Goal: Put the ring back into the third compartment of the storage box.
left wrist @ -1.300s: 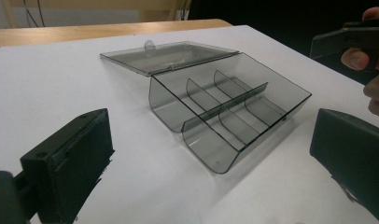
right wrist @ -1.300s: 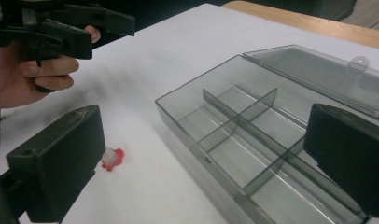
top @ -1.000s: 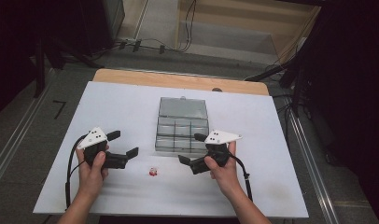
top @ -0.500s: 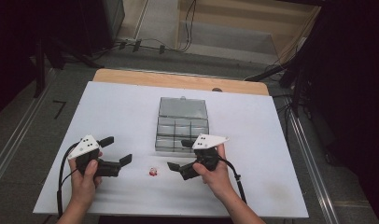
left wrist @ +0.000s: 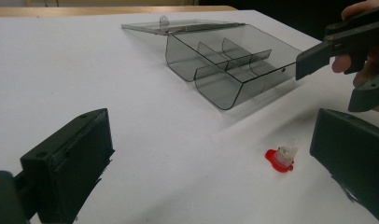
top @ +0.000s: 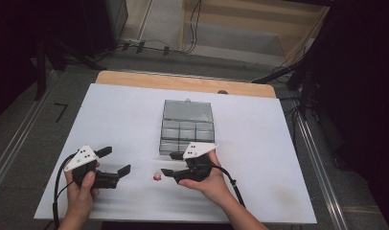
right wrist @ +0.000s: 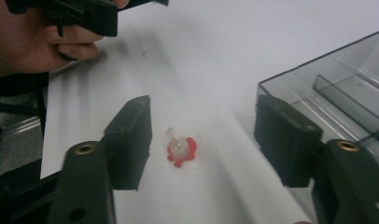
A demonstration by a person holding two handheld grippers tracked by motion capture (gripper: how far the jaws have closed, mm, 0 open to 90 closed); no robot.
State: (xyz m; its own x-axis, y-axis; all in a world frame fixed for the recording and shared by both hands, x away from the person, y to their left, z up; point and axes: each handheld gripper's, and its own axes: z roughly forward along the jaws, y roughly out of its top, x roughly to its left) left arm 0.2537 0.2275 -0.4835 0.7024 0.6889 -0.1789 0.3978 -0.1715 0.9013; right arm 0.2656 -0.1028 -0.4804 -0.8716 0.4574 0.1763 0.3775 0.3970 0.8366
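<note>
A small piece with a red base and a clear top (top: 156, 176) lies on the white table (top: 111, 120), just in front of a smoky clear compartment box (top: 188, 128) whose lid lies open behind it. My right gripper (top: 171, 164) sits immediately right of the piece. In the right gripper view the piece (right wrist: 179, 148) lies between the jaws of the right gripper (right wrist: 206, 140), nearer the left one and untouched; those jaws have just been closing. My left gripper (top: 115, 161) is open and apart to the left; in its view the left gripper (left wrist: 211, 163) frames bare table, with the piece (left wrist: 282, 157) near the right jaw.
The box (left wrist: 229, 65) has several empty compartments, and its near wall (right wrist: 327, 93) is close to my right gripper's right jaw. A wooden strip (top: 183, 82) borders the table's far edge. Cables lie on the floor beyond. The near table edge is just below both hands.
My right gripper has moved left and toward the near edge, up to the red piece, and its jaws have narrowed. My left gripper has shifted left and nearer to the table's front edge.
</note>
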